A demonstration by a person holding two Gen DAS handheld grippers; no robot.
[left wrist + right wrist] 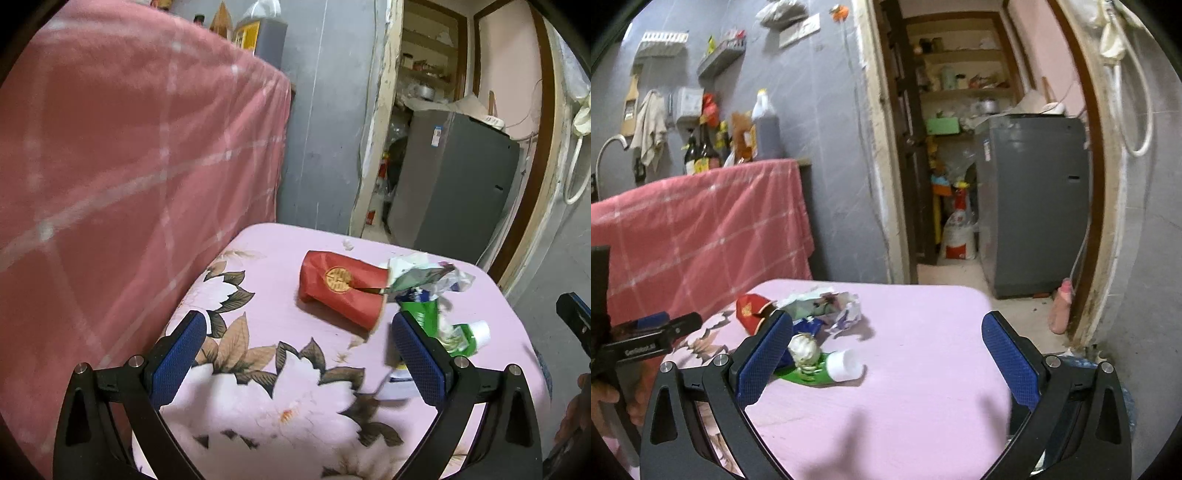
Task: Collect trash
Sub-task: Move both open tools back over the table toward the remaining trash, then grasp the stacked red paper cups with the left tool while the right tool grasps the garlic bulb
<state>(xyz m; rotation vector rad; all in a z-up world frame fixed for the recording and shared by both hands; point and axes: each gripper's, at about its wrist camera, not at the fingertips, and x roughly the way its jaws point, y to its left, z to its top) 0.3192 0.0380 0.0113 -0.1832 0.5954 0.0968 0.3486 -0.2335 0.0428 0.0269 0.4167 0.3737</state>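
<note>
left gripper (299,354): fingers spread wide, nothing between the pads, hovering over the flowered part of the pink cloth (280,258)
right gripper (886,356): fingers spread wide, empty, hovering over the plain pink part of the cloth
trash pile: red paper cup (341,288) on its side, crumpled wrappers (428,275) at its mouth, green tube (458,332) nearest the person
key relation: the green tube (820,367) lies just beside the right gripper's left finger (764,358), ahead and to the left of its open gap; in my judgement the right gripper is nearer to it and needs a small shift leftward
tube long axis: runs roughly left to right in the right wrist view, white cap (844,363) pointing right, so across the fingers' line of closing
cup long axis: closed base away, left of the pile, open mouth toward the wrappers
writing: gold round emblem (337,279) on the cup, not legible; tube print too blurred; "GenRobot.AI" seems printed on the left gripper's body (641,349)
</note>
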